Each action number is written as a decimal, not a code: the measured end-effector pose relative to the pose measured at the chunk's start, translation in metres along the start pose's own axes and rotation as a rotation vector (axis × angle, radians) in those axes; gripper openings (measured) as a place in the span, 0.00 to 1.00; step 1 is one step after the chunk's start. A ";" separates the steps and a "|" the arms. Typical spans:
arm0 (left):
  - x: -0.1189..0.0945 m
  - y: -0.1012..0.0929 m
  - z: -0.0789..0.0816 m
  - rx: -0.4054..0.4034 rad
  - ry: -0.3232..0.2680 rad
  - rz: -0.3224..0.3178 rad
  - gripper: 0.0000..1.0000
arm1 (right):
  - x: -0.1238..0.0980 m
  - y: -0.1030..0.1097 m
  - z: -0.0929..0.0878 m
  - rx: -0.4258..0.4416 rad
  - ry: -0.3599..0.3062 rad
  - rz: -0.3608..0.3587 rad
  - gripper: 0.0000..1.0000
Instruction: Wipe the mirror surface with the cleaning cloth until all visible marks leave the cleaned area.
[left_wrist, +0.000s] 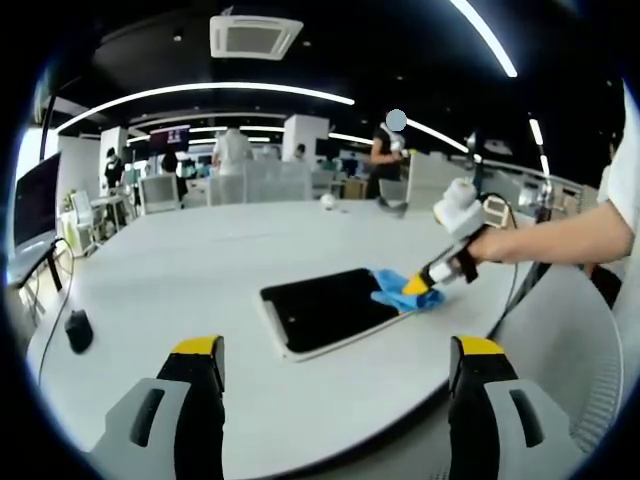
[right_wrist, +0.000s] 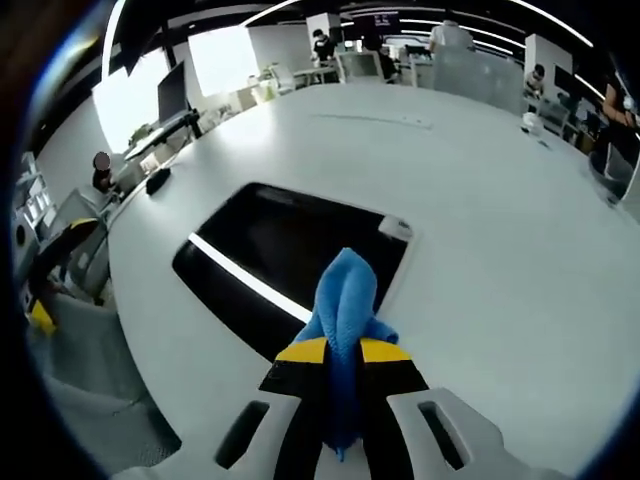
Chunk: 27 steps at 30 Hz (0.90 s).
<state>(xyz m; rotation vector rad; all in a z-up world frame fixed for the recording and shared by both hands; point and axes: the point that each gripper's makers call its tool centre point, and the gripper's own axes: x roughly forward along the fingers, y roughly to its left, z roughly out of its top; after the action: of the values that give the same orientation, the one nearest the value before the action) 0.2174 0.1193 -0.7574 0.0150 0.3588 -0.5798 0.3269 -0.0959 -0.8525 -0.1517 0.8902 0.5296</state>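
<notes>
A rectangular mirror (left_wrist: 325, 308) with a white frame lies flat on the white table (left_wrist: 190, 280); its glass looks dark. In the right gripper view the mirror (right_wrist: 270, 250) reflects a bright ceiling light strip. My right gripper (right_wrist: 343, 352) is shut on a blue cleaning cloth (right_wrist: 343, 300), whose free end rests on the mirror's near edge. The left gripper view shows that right gripper (left_wrist: 422, 286) held by a person's hand, pressing the blue cloth (left_wrist: 398, 291) on the mirror's right end. My left gripper (left_wrist: 338, 362) is open, hovering in front of the mirror with nothing between its fingers.
A black computer mouse (left_wrist: 78, 330) lies near the table's left edge with a cable beside it. A small white ball-like object (left_wrist: 328, 201) sits at the table's far side. Office chairs, desks and people stand beyond the table. A grey chair (left_wrist: 575, 340) is at right.
</notes>
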 end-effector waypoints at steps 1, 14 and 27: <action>0.000 0.000 0.000 0.000 0.001 -0.002 0.94 | 0.000 0.000 0.000 -0.002 0.001 -0.001 0.05; 0.000 -0.001 0.000 -0.001 -0.004 -0.003 0.94 | 0.005 0.011 0.004 -0.045 0.016 0.003 0.05; 0.000 -0.001 0.000 -0.003 -0.004 -0.007 0.94 | 0.012 0.028 0.011 -0.045 0.009 0.031 0.05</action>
<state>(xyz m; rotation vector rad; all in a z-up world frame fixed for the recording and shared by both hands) 0.2170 0.1185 -0.7572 0.0100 0.3558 -0.5863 0.3261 -0.0637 -0.8523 -0.1816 0.8908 0.5781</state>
